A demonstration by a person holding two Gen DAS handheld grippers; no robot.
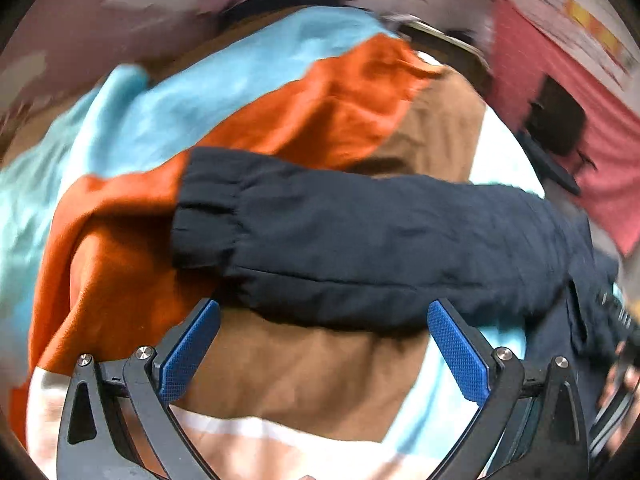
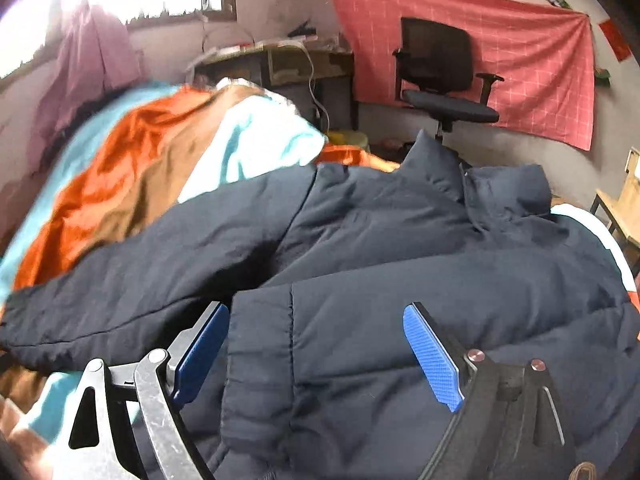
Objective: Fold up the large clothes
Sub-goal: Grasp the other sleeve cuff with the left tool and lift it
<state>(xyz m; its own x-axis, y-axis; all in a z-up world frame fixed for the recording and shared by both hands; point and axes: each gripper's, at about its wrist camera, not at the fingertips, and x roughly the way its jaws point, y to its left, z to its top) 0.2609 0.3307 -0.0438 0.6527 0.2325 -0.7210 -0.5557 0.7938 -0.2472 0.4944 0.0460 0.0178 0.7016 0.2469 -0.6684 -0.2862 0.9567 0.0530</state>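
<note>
**Sleeve fold on dark jacket — both grippers free**

Navy padded jacket (image 2: 400,240) spread on a bed over a colour-block blanket (image 1: 312,104) of orange, brown and light blue. One sleeve (image 1: 360,240) laid out sideways from the jacket body, elastic cuff (image 1: 204,216) resting on the orange band of the blanket. Collar at the far end of the jacket, toward the office chair (image 2: 440,76) and the red cloth on the wall.

Left gripper (image 1: 324,352): fingers spread wide, nothing between them, poised just short of the sleeve's near edge. Right gripper (image 2: 316,356): fingers also wide, pads clear of the fabric, poised over the jacket front beside a stitched pocket seam; nothing held. Motion blur heavy in the left wrist view.

Judged step: sleeve to be brought across the jacket body. To do well: pinch near the cuff and near the shoulder seam, catching both fabric layers; lift just clear of the jacket, carry straight over the chest, lay flat, smooth padding before release. Risk: slick padded fabric slipping from a shallow pinch.

Containers: none visible near the jacket.
</note>
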